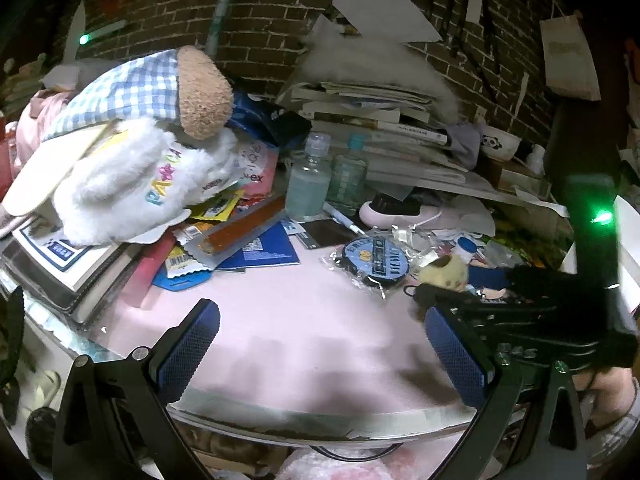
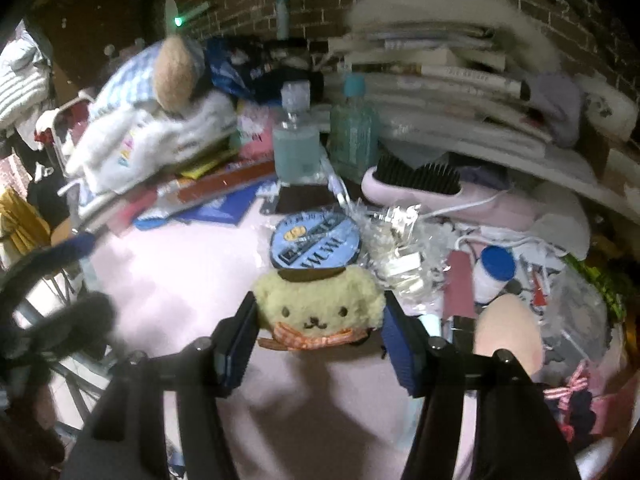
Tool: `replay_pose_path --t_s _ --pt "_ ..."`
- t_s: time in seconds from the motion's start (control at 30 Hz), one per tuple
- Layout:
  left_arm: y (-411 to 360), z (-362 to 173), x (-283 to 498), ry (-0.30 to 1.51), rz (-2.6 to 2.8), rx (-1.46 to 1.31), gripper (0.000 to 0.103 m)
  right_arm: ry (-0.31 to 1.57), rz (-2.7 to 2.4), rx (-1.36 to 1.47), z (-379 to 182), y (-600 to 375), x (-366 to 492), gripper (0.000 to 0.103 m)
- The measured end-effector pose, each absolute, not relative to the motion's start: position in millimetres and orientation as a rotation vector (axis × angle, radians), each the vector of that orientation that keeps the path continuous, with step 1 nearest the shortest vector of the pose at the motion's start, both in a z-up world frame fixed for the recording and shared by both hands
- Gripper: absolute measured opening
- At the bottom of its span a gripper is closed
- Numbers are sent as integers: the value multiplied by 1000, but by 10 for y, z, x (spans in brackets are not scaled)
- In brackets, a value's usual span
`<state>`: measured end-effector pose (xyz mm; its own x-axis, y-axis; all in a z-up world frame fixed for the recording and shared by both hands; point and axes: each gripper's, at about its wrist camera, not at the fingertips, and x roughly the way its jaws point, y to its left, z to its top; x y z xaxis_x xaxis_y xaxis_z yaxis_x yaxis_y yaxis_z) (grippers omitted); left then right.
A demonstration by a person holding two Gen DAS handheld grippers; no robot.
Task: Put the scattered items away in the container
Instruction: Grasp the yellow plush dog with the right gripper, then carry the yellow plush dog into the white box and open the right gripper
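From your left wrist, the left gripper (image 1: 320, 356) hangs with its fingers spread wide over bare pink table (image 1: 280, 312), nothing between them. The plush (image 1: 444, 274) sits at two o'clock from them, beside the right gripper's black body.

From your right wrist, the right gripper (image 2: 318, 344) has the plush (image 2: 316, 304) between its blue pads (image 2: 400, 352), which press its two sides. A round tin (image 2: 314, 246) lies at twelve o'clock, just behind the plush.
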<state>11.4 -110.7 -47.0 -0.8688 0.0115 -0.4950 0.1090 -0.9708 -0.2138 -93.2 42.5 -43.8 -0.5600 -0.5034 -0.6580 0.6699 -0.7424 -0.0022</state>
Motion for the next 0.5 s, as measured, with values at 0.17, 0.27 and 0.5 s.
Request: replay_pose_path --t_s 0.17,0.27,0.5 --pt "-1039 -445 69 398 -3005 805 103 303 -2274 811 -192 666 -792 56" --pt "-978 -426 37 411 -3025 815 103 297 -2291 766 38 925 -684 56" --pt "-778 -368 -37 366 -3051 836 103 309 -2402 676 596 1677 -552 56"
